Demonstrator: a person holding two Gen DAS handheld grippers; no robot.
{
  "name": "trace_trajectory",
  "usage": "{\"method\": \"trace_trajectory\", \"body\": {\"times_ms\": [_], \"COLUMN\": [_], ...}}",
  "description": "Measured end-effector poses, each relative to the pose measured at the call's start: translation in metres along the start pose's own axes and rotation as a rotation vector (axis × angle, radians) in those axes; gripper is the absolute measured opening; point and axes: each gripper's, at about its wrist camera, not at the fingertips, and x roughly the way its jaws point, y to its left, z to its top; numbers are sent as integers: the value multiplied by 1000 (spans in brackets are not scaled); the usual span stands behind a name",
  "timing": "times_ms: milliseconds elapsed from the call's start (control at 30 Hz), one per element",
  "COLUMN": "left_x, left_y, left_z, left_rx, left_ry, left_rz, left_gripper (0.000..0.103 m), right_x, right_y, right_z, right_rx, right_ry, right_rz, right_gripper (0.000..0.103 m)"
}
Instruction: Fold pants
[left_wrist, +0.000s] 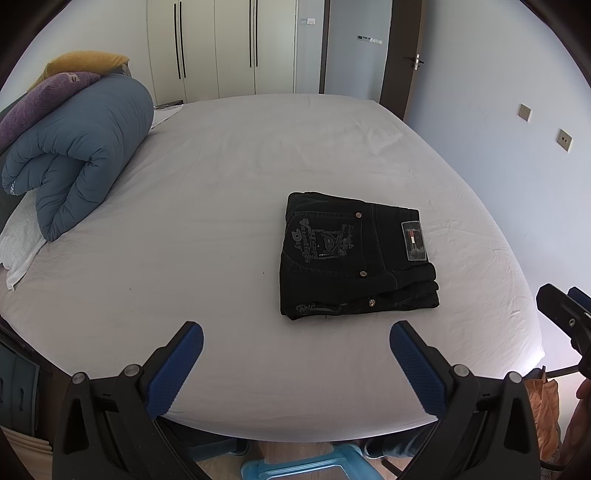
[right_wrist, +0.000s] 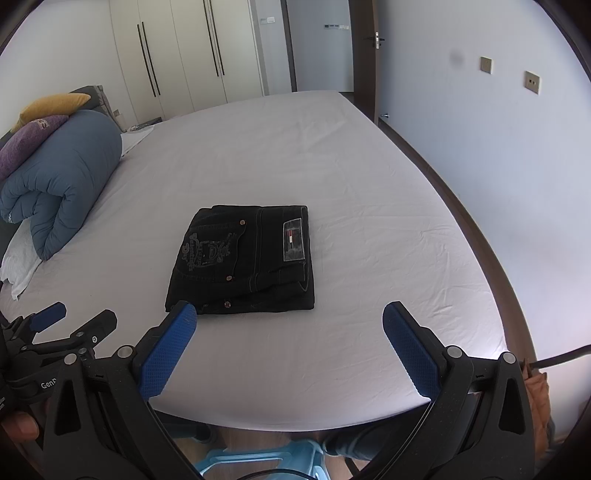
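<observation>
Pants: black denim pants (left_wrist: 356, 254), folded into a compact rectangle, lie flat on the white-sheeted bed (left_wrist: 221, 221), toward its right half, back pocket and waistband patch facing up.
Open room: bare sheet surrounds the pants on every side; the near bed edge lies just under both grippers.
Far left: rolled blue quilt (left_wrist: 79, 155) well apart from the pants.
Left gripper (left_wrist: 295, 365): blue-padded fingers spread wide, holding nothing, touching nothing.
Right gripper (right_wrist: 290, 347): fingers likewise spread wide, empty, just short of the pants' near edge.

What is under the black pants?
The folded black pants lie on the bed's white sheet. Their own lower layers show at the near edge; anything tucked between or beneath them is covered.
</observation>
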Motion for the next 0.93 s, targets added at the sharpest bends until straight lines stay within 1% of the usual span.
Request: {"method": "trace_trajectory", "body": {"times_ms": [667,800,933], "left_x": [2,3,1], "left_y": [0,2,1], "left_z": [-2,-4,-5], "left_rx": [6,2,30], "left_ry": [4,6,-14], "left_rz": [4,11,38], "left_gripper": [103,103,103], "right_x": [10,11,12], "right_y": [0,-1,-1], "right_z": [2,2,3], "right_rx": [-7,-7,-8], "right_ry": [14,17,20], "right_rz": [11,11,13], "right_gripper": [103,103,103]}}
